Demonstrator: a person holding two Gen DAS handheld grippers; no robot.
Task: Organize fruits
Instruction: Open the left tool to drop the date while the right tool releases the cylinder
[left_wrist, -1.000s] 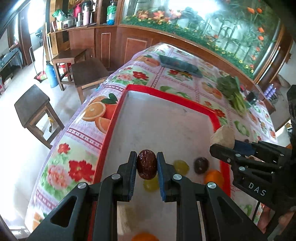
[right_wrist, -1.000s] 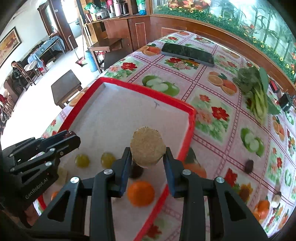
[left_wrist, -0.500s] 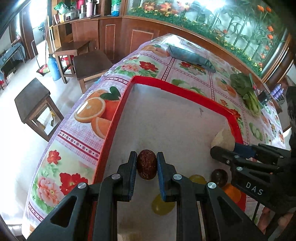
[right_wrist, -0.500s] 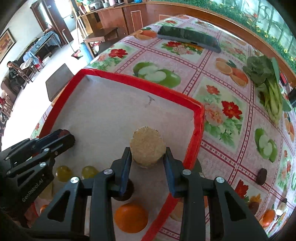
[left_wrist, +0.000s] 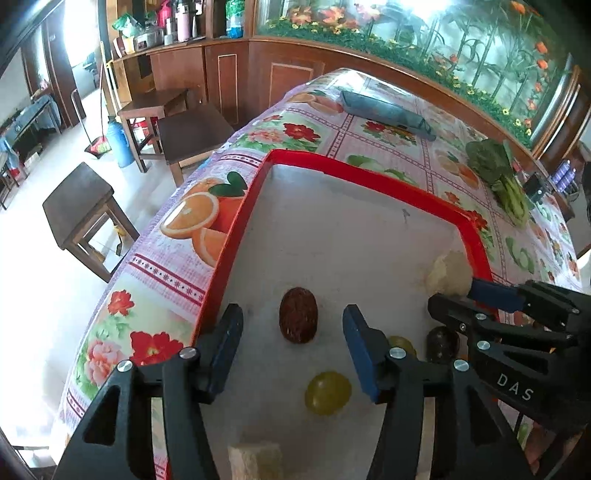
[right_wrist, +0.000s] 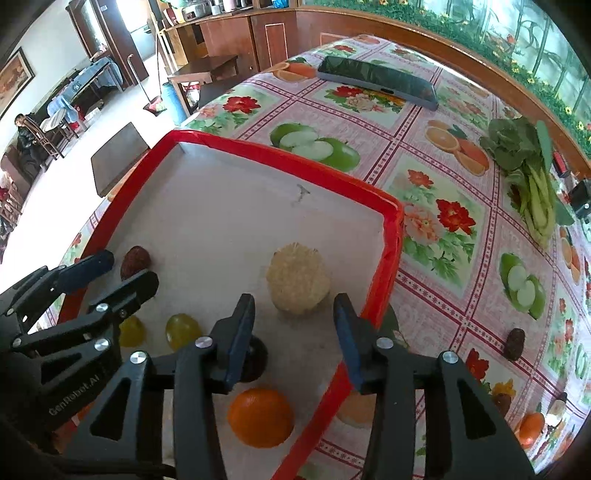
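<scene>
Nearest you in the right wrist view, an orange (right_wrist: 260, 416) sits on the white floor of the red tray (right_wrist: 392, 258), with a dark round fruit (right_wrist: 255, 358) just beyond it, partly hidden by your right gripper's left finger. Your right gripper (right_wrist: 294, 312) is spread wide, holding nothing; the pale, rough-skinned fruit (right_wrist: 297, 282) stands on the tray floor between and just past its fingertips, close to the tray's right rim. Your left gripper (left_wrist: 293, 319) is likewise spread wide and empty, with the brown date (left_wrist: 298, 319) resting on the tray between its fingers, clear of both pads, near the tray's left rim. Two yellow-green grapes (right_wrist: 181, 330) lie between the two grippers. Outside the tray, to the right on the flowered tablecloth (right_wrist: 443, 184), another date (right_wrist: 514, 344) lies well apart. Farther off are leafy greens (right_wrist: 524, 162) at right and a dark phone (right_wrist: 376, 79) near the table's far edge.
</scene>
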